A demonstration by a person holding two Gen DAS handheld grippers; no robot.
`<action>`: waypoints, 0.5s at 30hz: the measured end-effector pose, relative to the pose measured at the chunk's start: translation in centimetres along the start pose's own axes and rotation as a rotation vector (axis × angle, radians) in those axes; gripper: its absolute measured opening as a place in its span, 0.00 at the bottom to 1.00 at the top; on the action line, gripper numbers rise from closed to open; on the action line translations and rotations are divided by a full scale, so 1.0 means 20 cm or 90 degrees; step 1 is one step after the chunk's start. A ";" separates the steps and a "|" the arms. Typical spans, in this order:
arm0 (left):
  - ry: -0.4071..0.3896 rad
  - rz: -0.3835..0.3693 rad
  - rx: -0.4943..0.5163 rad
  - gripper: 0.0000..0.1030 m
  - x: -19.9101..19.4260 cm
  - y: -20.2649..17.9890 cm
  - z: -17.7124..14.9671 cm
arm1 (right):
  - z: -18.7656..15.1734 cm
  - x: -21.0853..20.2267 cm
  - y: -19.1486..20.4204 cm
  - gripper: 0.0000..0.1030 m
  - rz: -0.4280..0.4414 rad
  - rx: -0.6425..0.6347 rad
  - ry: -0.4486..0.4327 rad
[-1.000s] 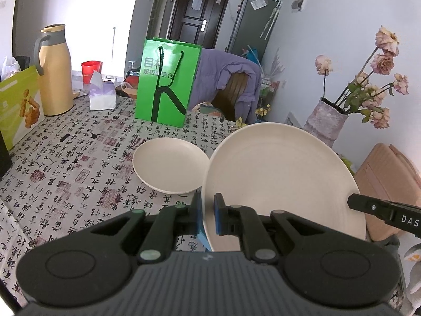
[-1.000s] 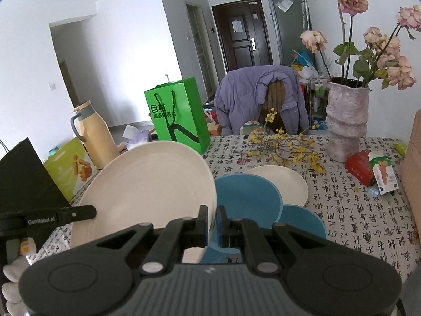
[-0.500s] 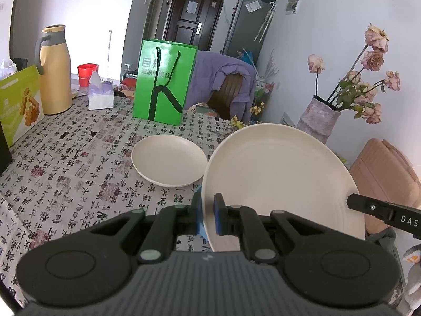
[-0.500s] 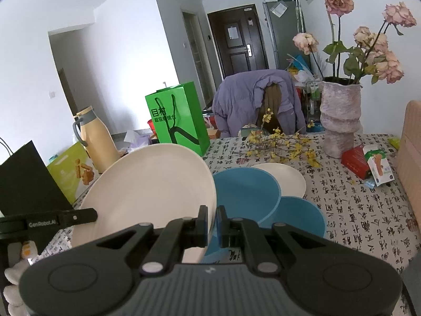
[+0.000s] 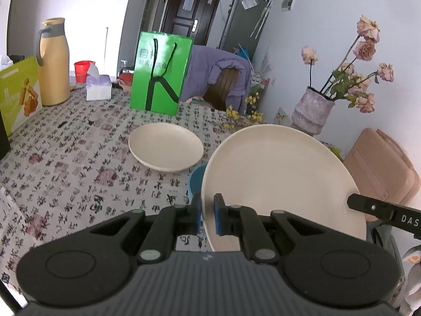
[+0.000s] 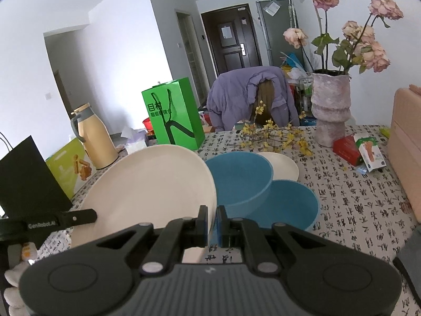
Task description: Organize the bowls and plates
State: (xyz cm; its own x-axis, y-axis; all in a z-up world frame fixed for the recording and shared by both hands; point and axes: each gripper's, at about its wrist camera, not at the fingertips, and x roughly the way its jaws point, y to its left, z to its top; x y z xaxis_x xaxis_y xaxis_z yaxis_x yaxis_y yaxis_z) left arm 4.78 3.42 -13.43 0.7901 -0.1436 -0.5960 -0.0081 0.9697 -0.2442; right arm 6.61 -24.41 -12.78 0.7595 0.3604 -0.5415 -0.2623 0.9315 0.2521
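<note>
Left tongs: My left gripper (image 5: 208,217) was clamped tight on the near rim of the large cream plate (image 5: 281,181), blue pads pinching its edge.
Right tongs: My right gripper (image 6: 212,223) was likewise closed hard on the opposite rim of the same plate (image 6: 150,189), so I carried it between both hands, tilted and clear of the patterned tablecloth (image 5: 65,163).
Held plate: It hung above the table's near side, with the right tool's tip (image 5: 373,208) showing at its far edge in the left view.
Blue bowls: Just beyond the plate, one blue bowl (image 6: 240,179) leaned into a second blue bowl (image 6: 289,205); they looked loosely nested, not squarely stacked.
Cream dishes: A shallow cream dish (image 5: 165,146) sat alone on the cloth, well apart from my left tool; a cream dish (image 6: 282,166) also lay behind the blue bowls in the right view, and I could not tell whether it was the same one.
Far table: A green paper bag (image 5: 160,73), tan jug (image 5: 52,60) and flower vase (image 6: 330,105) stood behind the crockery.
Progress: I judged the job at an early to middle stage. The plate was in the air with no resting place reached, the cream pieces were not yet gathered, and the blue bowls wanted straightening.
</note>
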 end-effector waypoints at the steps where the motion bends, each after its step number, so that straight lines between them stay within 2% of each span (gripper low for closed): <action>1: 0.004 -0.002 -0.002 0.10 0.01 0.00 -0.01 | -0.01 0.00 0.00 0.06 -0.001 0.000 0.001; 15: 0.030 -0.010 -0.005 0.09 0.06 0.03 -0.14 | -0.15 0.02 -0.04 0.06 -0.006 0.014 0.019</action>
State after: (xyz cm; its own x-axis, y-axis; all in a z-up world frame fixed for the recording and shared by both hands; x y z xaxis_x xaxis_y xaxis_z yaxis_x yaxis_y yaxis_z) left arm 3.92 3.28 -16.46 0.7599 -0.1681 -0.6279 -0.0010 0.9657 -0.2597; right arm 5.34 -24.85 -15.66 0.7442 0.3527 -0.5672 -0.2412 0.9338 0.2642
